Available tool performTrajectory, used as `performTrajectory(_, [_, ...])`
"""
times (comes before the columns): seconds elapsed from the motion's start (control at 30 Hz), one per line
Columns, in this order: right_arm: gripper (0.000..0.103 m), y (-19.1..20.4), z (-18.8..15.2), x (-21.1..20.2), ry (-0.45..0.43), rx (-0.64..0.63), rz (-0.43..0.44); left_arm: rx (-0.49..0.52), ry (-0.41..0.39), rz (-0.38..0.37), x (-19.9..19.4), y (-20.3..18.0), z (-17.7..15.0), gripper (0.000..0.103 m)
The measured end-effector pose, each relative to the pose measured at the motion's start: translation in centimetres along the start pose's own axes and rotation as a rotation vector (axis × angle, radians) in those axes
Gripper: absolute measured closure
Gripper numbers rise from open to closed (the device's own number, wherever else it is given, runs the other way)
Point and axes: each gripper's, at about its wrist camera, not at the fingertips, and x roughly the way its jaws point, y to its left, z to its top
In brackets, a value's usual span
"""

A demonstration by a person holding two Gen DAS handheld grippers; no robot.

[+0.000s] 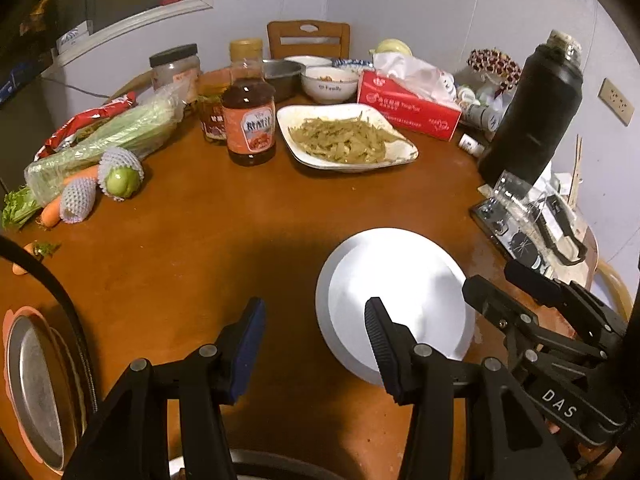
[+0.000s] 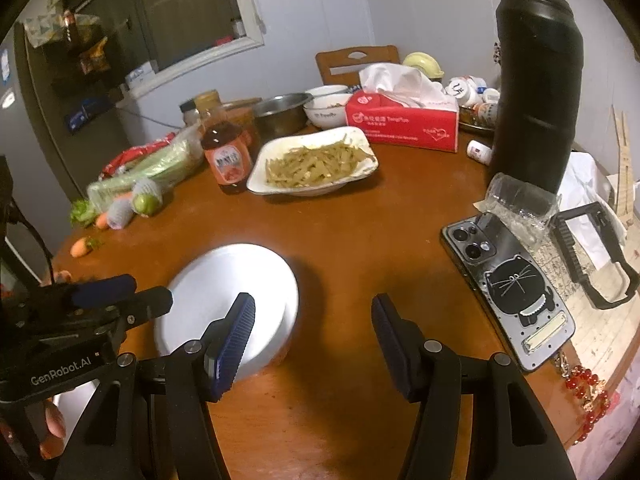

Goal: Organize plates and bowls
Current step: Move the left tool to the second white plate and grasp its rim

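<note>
A round white plate (image 1: pixel 394 280) lies on the brown wooden table (image 1: pixel 208 240), near its front. My left gripper (image 1: pixel 312 320) hovers open just left of it; its right finger (image 1: pixel 378 332) overlaps the plate's near rim in the view, and only bare table shows between the fingers. My right gripper (image 2: pixel 312 316) stands open to the right of the same white plate (image 2: pixel 224 280), with its left finger (image 2: pixel 236 328) in front of the plate's rim. Each gripper shows in the other's view, flanking the plate: right gripper (image 1: pixel 486 276), left gripper (image 2: pixel 150 290). Whether any finger touches the plate is unclear.
A metal plate (image 1: pixel 32 380) on an orange one sits at the near left edge. Behind are a square dish of food (image 1: pixel 344 136), a sauce bottle (image 1: pixel 250 120), a metal bowl (image 1: pixel 282 72), a white bowl (image 1: pixel 328 84) and a tissue box (image 1: pixel 412 108). Vegetables (image 1: pixel 100 140) lie left; a black flask (image 2: pixel 536 80) and phone (image 2: pixel 508 280) right.
</note>
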Motion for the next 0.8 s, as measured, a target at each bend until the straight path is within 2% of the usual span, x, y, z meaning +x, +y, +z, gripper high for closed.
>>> performTrajectory(0.17, [0.041, -0.5, -0.2, 1.2, 0.032, 0.007, 0.014, 0.0, 0.045, 0.009, 1.4, -0.2, 0.0, 0.052])
performTrajectory(0.33, [0.041, -0.2, -0.5, 2.1, 0.054, 0.001, 0.042, -0.001, 0.055, 0.014, 1.8, -0.2, -0.1, 0.052])
performTrajectory(0.8, [0.041, 0.6, -0.7, 3.2, 0.067, -0.042, 0.028, -0.013, 0.096, -0.002, 3.0, 0.1, 0.1, 0.052])
